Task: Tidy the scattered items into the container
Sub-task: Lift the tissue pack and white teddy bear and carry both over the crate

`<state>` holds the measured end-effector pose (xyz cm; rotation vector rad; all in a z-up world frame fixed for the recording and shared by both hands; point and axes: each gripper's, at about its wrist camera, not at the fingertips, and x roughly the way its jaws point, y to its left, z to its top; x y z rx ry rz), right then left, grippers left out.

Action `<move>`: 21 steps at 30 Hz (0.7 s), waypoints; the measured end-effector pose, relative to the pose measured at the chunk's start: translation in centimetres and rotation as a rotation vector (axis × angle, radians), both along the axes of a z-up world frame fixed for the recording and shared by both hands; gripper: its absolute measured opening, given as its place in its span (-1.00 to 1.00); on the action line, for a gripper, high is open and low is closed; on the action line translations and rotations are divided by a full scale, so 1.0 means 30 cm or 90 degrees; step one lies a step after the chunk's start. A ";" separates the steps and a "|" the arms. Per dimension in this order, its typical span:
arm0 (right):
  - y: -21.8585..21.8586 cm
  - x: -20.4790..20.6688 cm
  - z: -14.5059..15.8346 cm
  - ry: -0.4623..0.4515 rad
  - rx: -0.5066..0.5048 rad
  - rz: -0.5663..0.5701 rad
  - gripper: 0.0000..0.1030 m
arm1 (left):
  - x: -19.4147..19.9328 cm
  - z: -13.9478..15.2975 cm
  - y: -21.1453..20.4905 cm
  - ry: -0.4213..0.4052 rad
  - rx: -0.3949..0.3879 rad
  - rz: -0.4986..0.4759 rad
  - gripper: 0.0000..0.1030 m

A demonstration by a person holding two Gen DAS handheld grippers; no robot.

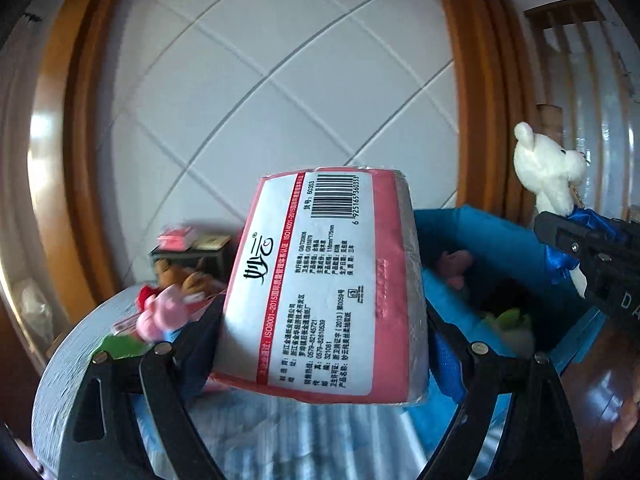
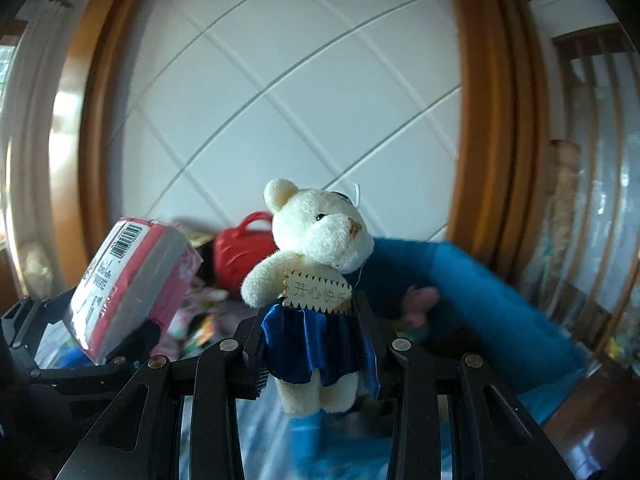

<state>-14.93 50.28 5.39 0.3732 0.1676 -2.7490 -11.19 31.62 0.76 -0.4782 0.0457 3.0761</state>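
The toys (image 1: 168, 308) on the table behind the tissue pack (image 1: 320, 292) are smeared by blur. What lies deep inside the blue bin (image 1: 496, 248) stays dark and unclear.

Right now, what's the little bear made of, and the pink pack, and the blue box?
The bear looks like fuzzy cream plush, its skirt shiny blue satin-like cloth. The pink pack seems wrapped in glossy plastic film, since light glints on it. The blue box looks like soft matte fabric, though it is blurred.

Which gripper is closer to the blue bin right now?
Right. The right gripper, holding the teddy bear, is beside the blue bin; the left gripper, holding the tissue pack, is farther left.
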 end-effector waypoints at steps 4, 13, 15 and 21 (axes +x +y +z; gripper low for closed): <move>0.136 -0.110 0.056 0.034 0.000 -0.021 -0.31 | -0.078 0.104 0.166 0.003 0.000 -0.029 0.74; 0.419 -0.544 0.154 0.007 0.015 -0.024 -0.30 | -0.463 0.243 0.591 -0.126 0.010 -0.022 0.74; 0.455 -0.632 0.144 -0.019 0.029 -0.021 -0.30 | -0.585 0.211 0.650 -0.175 0.005 -0.008 0.74; 0.476 -0.975 -0.002 -0.119 0.077 -0.019 -0.30 | -0.897 0.018 0.780 -0.322 -0.009 0.032 0.74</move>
